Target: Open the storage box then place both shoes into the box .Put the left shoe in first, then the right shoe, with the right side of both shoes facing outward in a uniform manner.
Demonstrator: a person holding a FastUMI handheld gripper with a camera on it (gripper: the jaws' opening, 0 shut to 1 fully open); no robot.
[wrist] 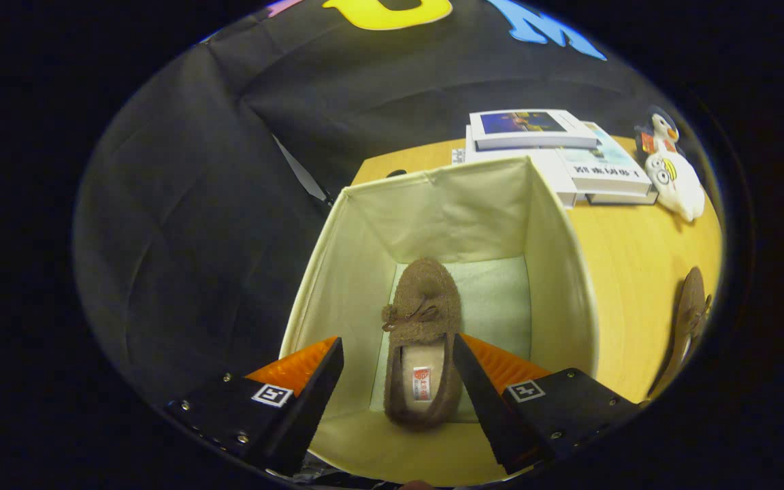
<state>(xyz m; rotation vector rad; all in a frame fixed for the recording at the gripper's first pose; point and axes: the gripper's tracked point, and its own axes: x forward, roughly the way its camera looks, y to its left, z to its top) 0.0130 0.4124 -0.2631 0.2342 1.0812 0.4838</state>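
Two brown shoes: one (pixel 422 340) lies on the storage box (pixel 555 245) floor, toe at twelve o'clock. We hold the tool (pixel 397 371) spread above it, gripping nothing. The second shoe (pixel 688 320) waits on the table (pixel 637 265) at three o'clock: seemingly soft, light; take its heel collar.

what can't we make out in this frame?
- Second shoe on the table: cut off at the gripper view's rim, so left or right is unclear.
- Shoe in the box: sole hidden; insole label too small.
- Box: lid not identifiable.
- Gripper: open above the box, fingers touching nothing.
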